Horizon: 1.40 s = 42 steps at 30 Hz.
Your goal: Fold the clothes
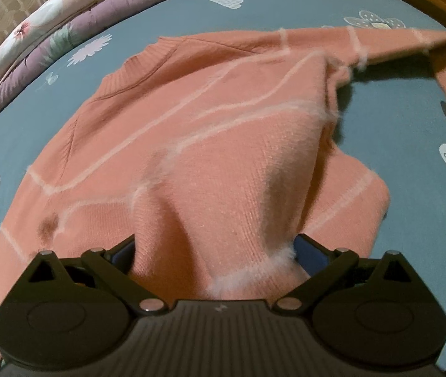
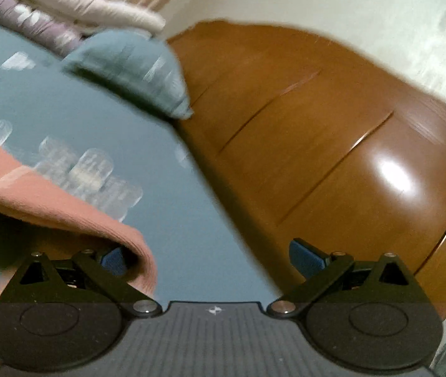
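Observation:
A salmon-pink sweater with pale fuzzy stripes lies on the teal bedsheet, neckline at the far left. Its body rises in a tented fold toward my left gripper, whose fingers stand wide apart with the bunched knit filling the gap. One sleeve stretches up and right, lifted off the sheet. In the blurred right wrist view that sleeve's end drapes over the left finger pad of my right gripper, which is open with only sheet showing between its fingers.
Folded floral quilts run along the bed's far left side. A teal pillow lies by the wooden headboard, with a pale wall behind it. Bare patterned sheet shows to the right of the sweater.

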Available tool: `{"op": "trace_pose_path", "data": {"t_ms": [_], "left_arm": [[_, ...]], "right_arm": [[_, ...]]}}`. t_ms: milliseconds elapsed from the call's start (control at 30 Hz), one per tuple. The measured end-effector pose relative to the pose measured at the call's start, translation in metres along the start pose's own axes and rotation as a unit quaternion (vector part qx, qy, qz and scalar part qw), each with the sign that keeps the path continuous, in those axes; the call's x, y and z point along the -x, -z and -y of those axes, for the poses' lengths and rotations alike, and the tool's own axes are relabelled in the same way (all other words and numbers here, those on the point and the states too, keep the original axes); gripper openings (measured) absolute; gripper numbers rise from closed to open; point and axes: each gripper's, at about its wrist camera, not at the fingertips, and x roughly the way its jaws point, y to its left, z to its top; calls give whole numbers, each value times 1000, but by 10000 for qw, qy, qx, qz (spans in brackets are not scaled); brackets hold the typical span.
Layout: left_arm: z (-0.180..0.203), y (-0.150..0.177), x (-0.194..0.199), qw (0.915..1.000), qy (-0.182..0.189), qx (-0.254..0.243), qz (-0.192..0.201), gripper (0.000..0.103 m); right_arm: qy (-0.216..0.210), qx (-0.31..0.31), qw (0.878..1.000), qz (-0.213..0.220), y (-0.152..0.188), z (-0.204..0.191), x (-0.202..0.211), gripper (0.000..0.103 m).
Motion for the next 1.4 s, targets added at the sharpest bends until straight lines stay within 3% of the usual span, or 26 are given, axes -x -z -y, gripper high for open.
{"op": "trace_pose_path", "data": {"t_ms": [100, 233, 333, 433, 567, 667, 767, 1000, 1167, 1300, 1400], "left_arm": [[-1, 0, 0, 10000, 4, 34, 11, 99], [-2, 0, 0, 10000, 19, 73, 24, 99], [-2, 0, -2, 10000, 24, 60, 7, 99], [-1, -2, -4, 10000, 25, 36, -19, 99], [2, -4, -6, 10000, -21, 1, -72, 100], [4, -3, -6, 9999, -48, -16, -88, 100], [3, -3, -5, 9999, -60, 12, -94, 100], [3, -6, -3, 9999, -61, 126, -70, 100], [-3, -9, 8, 9997, 95, 224, 62, 100], [-12, -9, 20, 9985, 346, 389, 187, 100], [-18, -13, 30, 9970, 511, 496, 292, 100]], "right_arm": [[291, -18, 9995, 131, -8, 11, 0, 103], [284, 6, 9992, -286, 8, 12, -9, 103], [-249, -172, 9970, -718, 31, 11, -10, 103], [-821, -283, 9934, -749, 44, 8, -10, 103], [-1131, -404, 9900, -740, 38, -2, -24, 103], [-792, -195, 9942, -702, 30, -9, -44, 103], [-313, -327, 9958, -792, 27, 8, -64, 103], [24, -245, 9963, -823, 33, 53, -80, 103], [684, 94, 9857, -1538, 63, 67, -93, 103], [487, -423, 9817, -1790, 76, 95, -82, 103], [33, -806, 9838, -1600, 68, 103, -58, 103]]}}
